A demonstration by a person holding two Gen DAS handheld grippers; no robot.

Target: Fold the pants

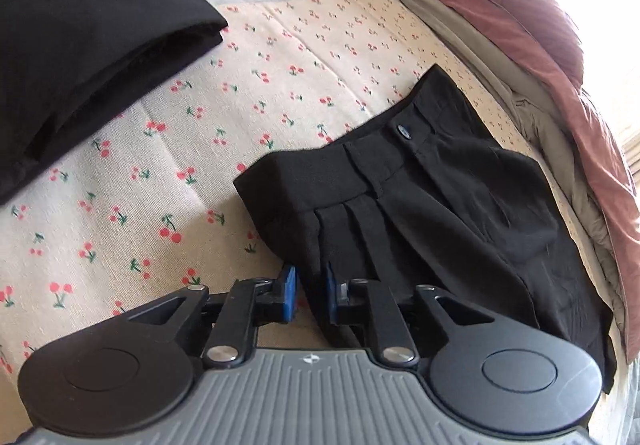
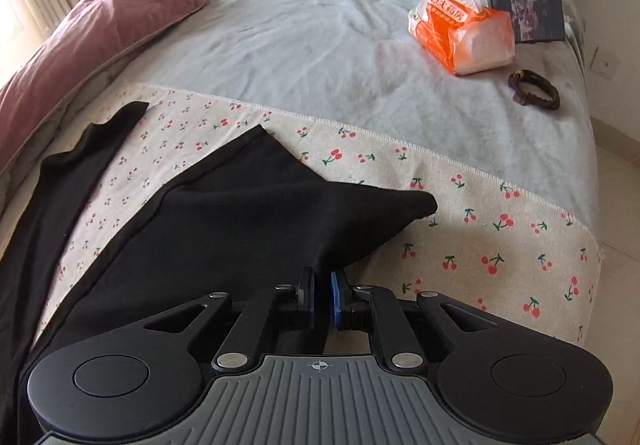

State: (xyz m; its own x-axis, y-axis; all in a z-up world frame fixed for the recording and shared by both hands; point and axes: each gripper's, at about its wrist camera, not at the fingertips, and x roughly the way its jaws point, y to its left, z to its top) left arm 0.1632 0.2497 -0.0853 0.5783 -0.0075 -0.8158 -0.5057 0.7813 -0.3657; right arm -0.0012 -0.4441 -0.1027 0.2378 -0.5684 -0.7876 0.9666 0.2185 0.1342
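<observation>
Black pants (image 1: 420,197) lie mid-frame on the cherry-print cloth (image 1: 160,165). Left gripper (image 1: 311,287) pinches the side near the waist; right gripper (image 2: 322,295) clamps a leg. Likely first fold: both must lift together.

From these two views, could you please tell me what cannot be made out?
- Left wrist view: pants lower edge, hidden behind the left hand-held gripper.
- Right wrist view: fabric pinched in the right hand-held gripper, covered by its pads.
- Right wrist view: tissue pack lettering, too small.

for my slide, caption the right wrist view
Right gripper pinches black pants on cherry-print cloth; tissue pack beyond.
</observation>
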